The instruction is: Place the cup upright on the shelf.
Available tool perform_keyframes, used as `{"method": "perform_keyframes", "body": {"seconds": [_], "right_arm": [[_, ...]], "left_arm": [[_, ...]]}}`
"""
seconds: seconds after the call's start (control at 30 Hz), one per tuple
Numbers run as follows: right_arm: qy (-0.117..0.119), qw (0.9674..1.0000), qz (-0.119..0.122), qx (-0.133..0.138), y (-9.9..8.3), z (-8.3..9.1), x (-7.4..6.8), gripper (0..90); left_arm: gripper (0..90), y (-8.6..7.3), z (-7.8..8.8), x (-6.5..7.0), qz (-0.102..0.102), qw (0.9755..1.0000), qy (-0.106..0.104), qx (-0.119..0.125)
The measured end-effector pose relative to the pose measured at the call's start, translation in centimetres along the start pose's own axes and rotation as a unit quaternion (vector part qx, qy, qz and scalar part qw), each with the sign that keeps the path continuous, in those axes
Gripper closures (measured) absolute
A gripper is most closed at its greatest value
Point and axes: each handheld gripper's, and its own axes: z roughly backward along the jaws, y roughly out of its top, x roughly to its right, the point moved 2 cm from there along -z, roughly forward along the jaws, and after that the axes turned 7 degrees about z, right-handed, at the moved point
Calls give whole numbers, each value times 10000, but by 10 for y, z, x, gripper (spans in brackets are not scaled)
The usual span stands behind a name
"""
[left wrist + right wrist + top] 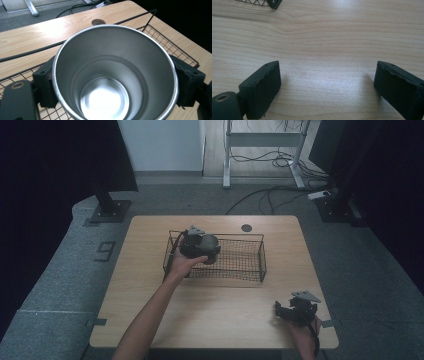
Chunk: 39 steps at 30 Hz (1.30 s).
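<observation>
A shiny steel cup [113,75] sits between the two black pads of my left gripper [113,85], which is shut on its sides; I look straight into its empty inside. From above, the left gripper [200,247] holds that cup [209,241] over the left end of a black wire basket [250,270]. My right gripper [290,311] rests low over the near right corner of the wooden table [215,320]. Its jaws stand wide apart with bare wood between them, and one black pad [263,86] shows at the left of the right gripper view.
A corner of the wire basket [272,3] shows at the top left of the right gripper view. A round cable hole [246,228] lies in the table behind the basket. Dark stands and cables [280,195] are on the floor beyond the table.
</observation>
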Motion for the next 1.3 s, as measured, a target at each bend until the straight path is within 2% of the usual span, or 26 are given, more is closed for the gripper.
{"method": "perform_keyframes", "body": {"seconds": [0.2,0.47,0.9,1.17,1.3], "right_arm": [[0,10000,1,-1,0,0,0,71],[-1,10000,2,0,0,0,0,71],[0,10000,3,0,0,0,0,71],[-1,10000,1,1,0,0,0,71],[0,10000,1,1,0,0,0,72]], "left_arm": [[146,-7,-9,-11,110,9999,67,-56],[146,-15,-18,-21,367,9990,96,-226],[144,-22,-33,-25,418,9972,286,-542],[143,-25,-37,-26,483,9965,219,-654],[143,-26,-40,-24,469,9963,253,-672]]}}
